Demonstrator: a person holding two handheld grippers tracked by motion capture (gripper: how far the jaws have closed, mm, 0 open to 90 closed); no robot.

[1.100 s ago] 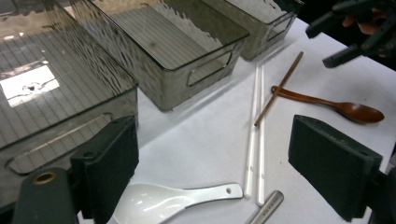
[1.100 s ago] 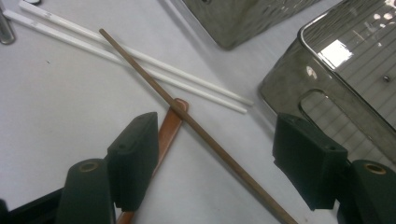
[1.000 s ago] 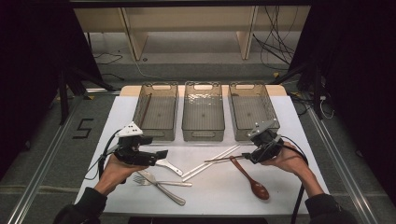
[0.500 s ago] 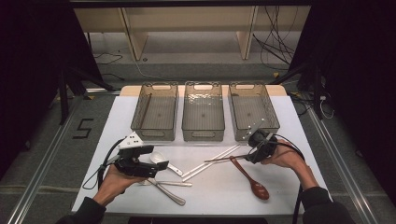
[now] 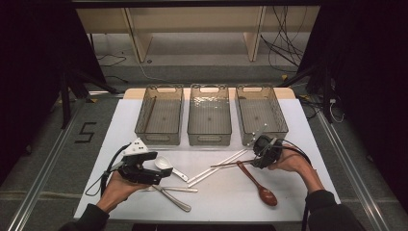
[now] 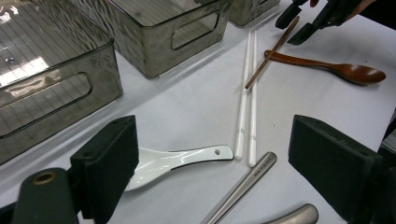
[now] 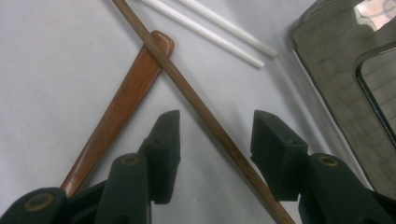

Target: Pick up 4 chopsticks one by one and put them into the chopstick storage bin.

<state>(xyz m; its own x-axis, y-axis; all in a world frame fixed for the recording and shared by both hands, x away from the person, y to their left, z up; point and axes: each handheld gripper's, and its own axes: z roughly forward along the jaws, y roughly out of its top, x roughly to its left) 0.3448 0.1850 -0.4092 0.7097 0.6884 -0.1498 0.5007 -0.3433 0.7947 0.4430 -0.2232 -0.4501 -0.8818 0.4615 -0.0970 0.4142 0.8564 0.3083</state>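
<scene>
A thin brown wooden chopstick lies on the white table, crossing the handle of a brown wooden spoon. My right gripper straddles the chopstick. Its jaws have just been closing but are still open, with a gap on both sides of the stick. From above, the right gripper sits in front of the right bin. My left gripper hovers low with its jaws wide open and nothing held. A white ceramic spoon lies by its left jaw. The left gripper is at the table's near left.
Three clear grey bins stand in a row at the back; the left bin holds a brown stick. Two white chopsticks lie mid-table. Metal cutlery lies near the front by the left hand. The wooden spoon's bowl is at the front right.
My right gripper has sunk toward the table over the brown chopstick and its jaws have narrowed around it. The left gripper has drawn slightly nearer the front edge, jaws unchanged.
</scene>
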